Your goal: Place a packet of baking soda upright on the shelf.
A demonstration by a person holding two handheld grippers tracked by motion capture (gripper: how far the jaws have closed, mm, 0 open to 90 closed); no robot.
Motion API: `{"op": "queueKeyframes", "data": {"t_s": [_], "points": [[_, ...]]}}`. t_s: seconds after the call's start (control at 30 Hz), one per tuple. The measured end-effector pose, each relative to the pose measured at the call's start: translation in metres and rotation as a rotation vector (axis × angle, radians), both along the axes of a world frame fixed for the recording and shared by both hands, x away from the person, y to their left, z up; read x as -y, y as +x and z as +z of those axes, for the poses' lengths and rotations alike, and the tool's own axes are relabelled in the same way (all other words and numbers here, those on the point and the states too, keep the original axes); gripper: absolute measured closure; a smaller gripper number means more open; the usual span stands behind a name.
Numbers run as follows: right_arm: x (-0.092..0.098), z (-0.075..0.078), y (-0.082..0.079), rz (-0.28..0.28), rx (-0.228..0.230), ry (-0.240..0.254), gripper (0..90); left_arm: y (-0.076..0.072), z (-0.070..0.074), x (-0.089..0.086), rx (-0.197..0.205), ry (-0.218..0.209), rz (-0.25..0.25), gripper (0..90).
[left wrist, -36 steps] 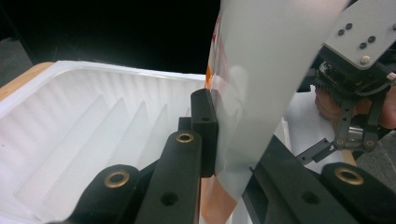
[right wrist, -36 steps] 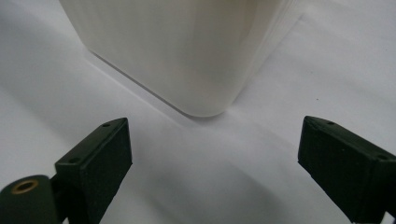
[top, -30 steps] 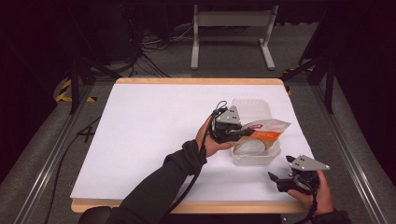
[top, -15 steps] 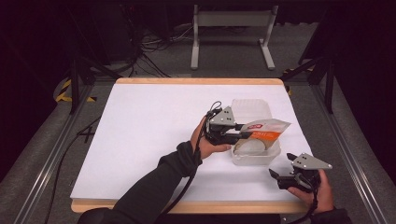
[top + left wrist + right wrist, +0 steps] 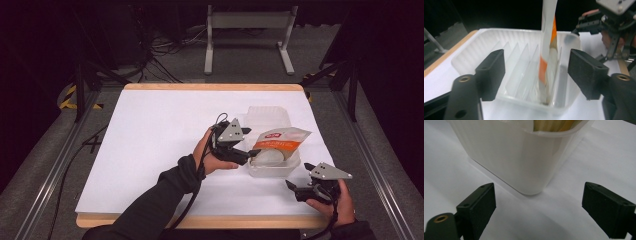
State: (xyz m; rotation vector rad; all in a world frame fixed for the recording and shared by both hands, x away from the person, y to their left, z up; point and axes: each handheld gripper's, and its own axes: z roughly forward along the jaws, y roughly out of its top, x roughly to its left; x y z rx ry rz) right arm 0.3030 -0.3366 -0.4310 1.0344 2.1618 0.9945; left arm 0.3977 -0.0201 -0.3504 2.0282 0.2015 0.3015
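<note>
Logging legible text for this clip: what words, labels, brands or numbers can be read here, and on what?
Red label on the orange-and-white packet standing in the clear plastic tray: print is there, but too small and blurred to read.
Nothing else in these views carries readable text.

A white-topped table in a dark studio

The table (image 5: 150, 150) carries a white sheet with a pale wooden edge showing along its far and near sides, and light falls brightly on it while all around stays black. Grey carpeted floor (image 5: 240, 75) surrounds the table. Beyond the table's far edge stands a grey metal stand (image 5: 248, 22) on two feet, with loose cables (image 5: 165, 50) to its left. Metal rails (image 5: 47, 175) flank the table's left and right sides; yellow-black tape (image 5: 67, 97) marks the floor off its far-left corner.
</note>
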Motion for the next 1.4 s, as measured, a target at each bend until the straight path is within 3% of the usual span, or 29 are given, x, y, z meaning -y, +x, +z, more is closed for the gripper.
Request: {"op": "queueKeyframes", "data": {"t_s": [0.23,0.5,0.63,0.87,1.23,1.4], "points": [[-0.001,0.001,0.000,0.002,-0.002,0.007,12.5,-0.001,-0.010,-0.023,0.014,0.038,0.035,24.2],[-0.001,0.001,0.000,0.001,-0.001,0.007,12.5,-0.001,-0.021,-0.053,0.051,0.115,0.090,20.4],[-0.001,0.000,0.000,0.001,-0.003,0.007,12.5,0.000,-0.027,-0.067,0.049,0.122,0.107,19.6],[-0.001,0.001,-0.001,0.003,-0.001,0.003,12.5,-0.001,-0.037,-0.095,0.055,0.173,0.157,17.3],[-0.001,0.001,-0.001,0.005,-0.001,-0.004,12.5,-0.004,-0.054,-0.142,0.032,0.220,0.238,15.2],[-0.001,0.001,-0.001,0.006,-0.002,-0.009,12.4,-0.008,-0.061,-0.159,0.044,0.275,0.284,13.6]]}}
